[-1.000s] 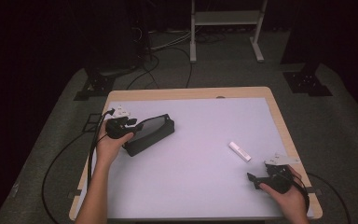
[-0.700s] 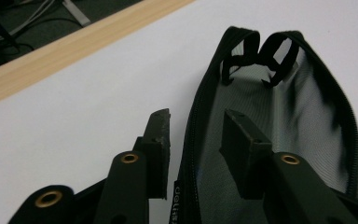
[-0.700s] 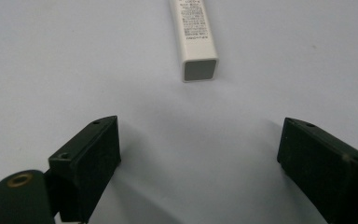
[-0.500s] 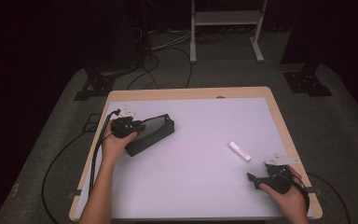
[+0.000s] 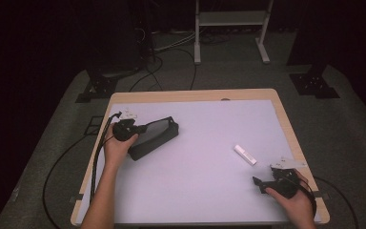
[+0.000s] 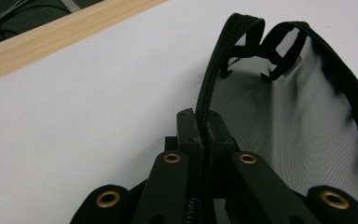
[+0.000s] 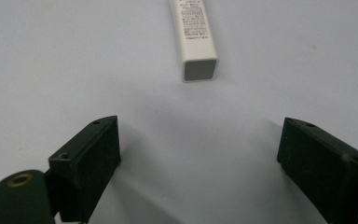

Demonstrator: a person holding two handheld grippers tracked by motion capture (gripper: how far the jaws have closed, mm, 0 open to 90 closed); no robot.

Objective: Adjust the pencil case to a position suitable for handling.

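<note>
A black mesh pouch (image 5: 155,136) with a zipper lies open on the white table at the left. My left gripper (image 5: 140,129) is at the pouch's near end. In the left gripper view its jaws (image 6: 204,126) have just been closing and now pinch the zippered rim of the pouch (image 6: 284,107). A small white tube (image 5: 245,154) lies at the right. My right gripper (image 5: 257,181) rests near the front right corner and points at the tube. In the right gripper view the gripper (image 7: 200,149) stands open and the tube (image 7: 193,32) lies a little beyond its fingertips.
The white table top (image 5: 205,191) has a wooden border (image 5: 190,95). Black cables (image 5: 95,167) trail off the left edge from the left gripper. A white metal stand (image 5: 231,28) and dark equipment stand on the floor beyond the table.
My left gripper has edged slightly toward the pouch. The pouch, the tube and the right gripper have stayed where they were.
</note>
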